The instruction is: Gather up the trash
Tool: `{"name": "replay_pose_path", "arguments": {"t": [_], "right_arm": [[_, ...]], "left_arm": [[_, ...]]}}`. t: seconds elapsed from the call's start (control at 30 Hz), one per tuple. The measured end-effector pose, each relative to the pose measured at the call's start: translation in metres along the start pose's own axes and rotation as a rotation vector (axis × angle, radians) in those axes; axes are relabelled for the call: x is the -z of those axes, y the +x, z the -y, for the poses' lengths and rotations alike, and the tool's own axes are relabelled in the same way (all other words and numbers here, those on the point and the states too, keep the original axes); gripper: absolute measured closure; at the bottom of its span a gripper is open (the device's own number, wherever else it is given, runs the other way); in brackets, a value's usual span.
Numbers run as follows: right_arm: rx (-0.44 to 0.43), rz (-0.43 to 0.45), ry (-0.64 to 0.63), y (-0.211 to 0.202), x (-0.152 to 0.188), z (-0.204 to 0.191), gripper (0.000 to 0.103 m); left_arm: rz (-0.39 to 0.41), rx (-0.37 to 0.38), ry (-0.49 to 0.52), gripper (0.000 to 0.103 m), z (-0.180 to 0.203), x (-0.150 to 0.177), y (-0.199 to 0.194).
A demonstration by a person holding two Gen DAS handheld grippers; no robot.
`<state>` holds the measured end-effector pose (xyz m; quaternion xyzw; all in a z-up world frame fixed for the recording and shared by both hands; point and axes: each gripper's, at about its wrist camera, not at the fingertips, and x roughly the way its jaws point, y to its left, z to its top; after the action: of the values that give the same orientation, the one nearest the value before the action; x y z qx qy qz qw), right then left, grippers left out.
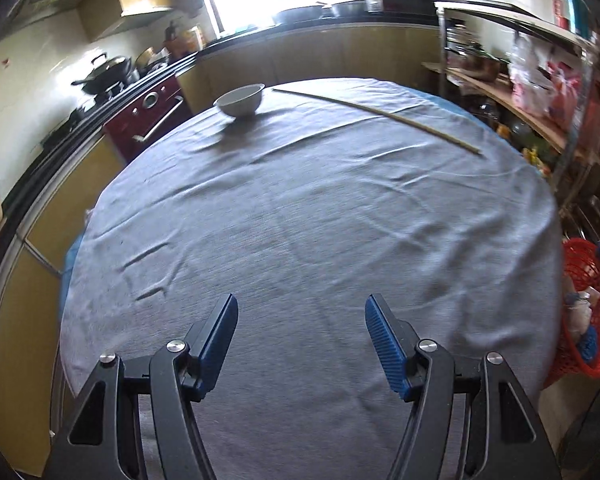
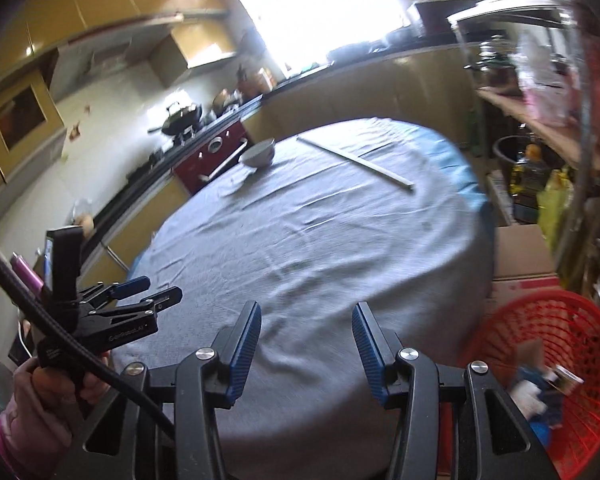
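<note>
Both my grippers are spread and empty, the left gripper (image 1: 302, 322) and right gripper (image 2: 306, 330) over the near table (image 1: 300, 220). Collected trash (image 2: 540, 390) lies in the red basket (image 2: 572, 320), near right. I judge the long stick (image 1: 380, 114) at the far right is next; I'd reach across and pinch it mid-length, clear of the bowl (image 1: 240, 100).

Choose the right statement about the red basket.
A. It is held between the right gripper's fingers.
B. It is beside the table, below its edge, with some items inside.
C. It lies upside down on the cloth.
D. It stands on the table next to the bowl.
B: the basket sits off the edge of the table, lower than its top, with some items inside; the right gripper is open and empty.
</note>
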<state>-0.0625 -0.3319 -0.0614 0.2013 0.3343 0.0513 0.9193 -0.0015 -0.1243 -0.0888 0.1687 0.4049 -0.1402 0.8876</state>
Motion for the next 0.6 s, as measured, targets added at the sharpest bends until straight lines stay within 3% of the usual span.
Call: {"name": "replay_pose_path", "arguments": {"t": [0.4, 0.6], "right_arm": [[0.099, -0.092, -0.099, 0.125, -0.033, -0.056, 0.051], [0.199, -0.079, -0.172, 0.169, -0.037, -0.069, 0.051]], "left_arm": [[-0.052, -0.002, -0.064, 0.036, -0.056, -0.002, 0.061], [-0.076, -0.019, -0.108, 0.036, -0.081, -0.004, 0.09]]}}
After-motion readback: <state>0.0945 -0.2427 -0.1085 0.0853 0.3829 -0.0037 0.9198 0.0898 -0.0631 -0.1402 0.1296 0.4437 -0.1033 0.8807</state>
